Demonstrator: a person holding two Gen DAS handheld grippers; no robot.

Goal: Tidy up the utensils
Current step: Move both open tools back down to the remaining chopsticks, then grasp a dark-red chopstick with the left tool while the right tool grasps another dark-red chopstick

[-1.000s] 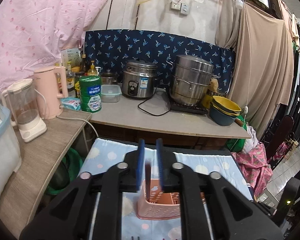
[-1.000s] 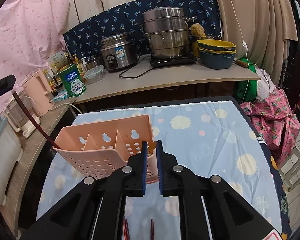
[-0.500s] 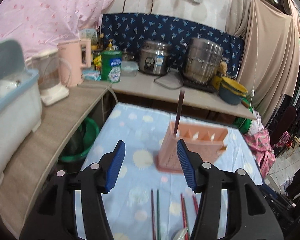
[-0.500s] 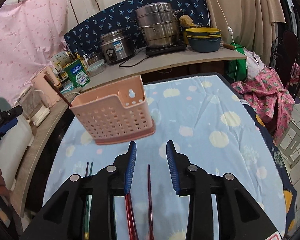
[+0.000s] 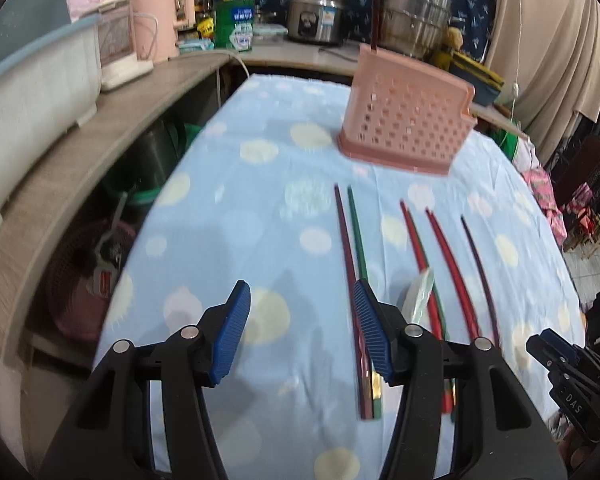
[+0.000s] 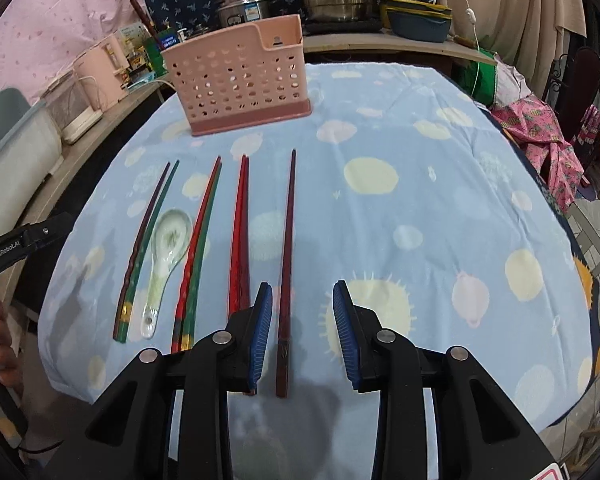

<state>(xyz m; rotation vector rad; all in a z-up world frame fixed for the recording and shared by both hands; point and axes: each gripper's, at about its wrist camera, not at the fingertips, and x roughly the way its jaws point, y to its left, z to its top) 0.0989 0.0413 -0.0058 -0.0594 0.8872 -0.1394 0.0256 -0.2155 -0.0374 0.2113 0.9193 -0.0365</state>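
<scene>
From the left wrist view, the left gripper [image 5: 300, 330] hangs above the blue spotted cloth [image 5: 240, 208] that covers the table, its blue fingers [image 5: 232, 336] spread apart with nothing between them — only bare cloth shows in the gap. Its jaws have just been opening. The right-hand finger overlaps a dark red and green chopstick pair [image 5: 354, 264] lying on the cloth. Further right lie a red and green pair [image 5: 414, 232], a red pair [image 5: 446, 248] and a single dark chopstick [image 5: 478, 256], all roughly parallel and pointing toward the pink perforated utensil basket [image 5: 404, 124], which stands upright at the far end of the cloth. One dark chopstick [image 5: 375, 8] stands in the basket's left end. A pale ceramic spoon [image 5: 418, 294] lies between the first two pairs, partly hidden by the finger. At the far right edge a piece of the right gripper [image 5: 568, 376] shows.

From the right wrist view, the right gripper [image 6: 303, 330] is also released, jaws having just been opening, fingers [image 6: 262, 328] apart above the cloth [image 6: 420, 140]. The single dark chopstick [image 6: 287, 248] lies on the cloth between them, nearer the left finger, untouched as far as can be seen. To its left lie the red pair [image 6: 239, 224], the red and green pair [image 6: 202, 232], the spoon [image 6: 166, 252] bowl-up, and the dark red and green pair [image 6: 146, 240]. The basket [image 6: 242, 80] stands beyond their tips — well apart from them.
</scene>
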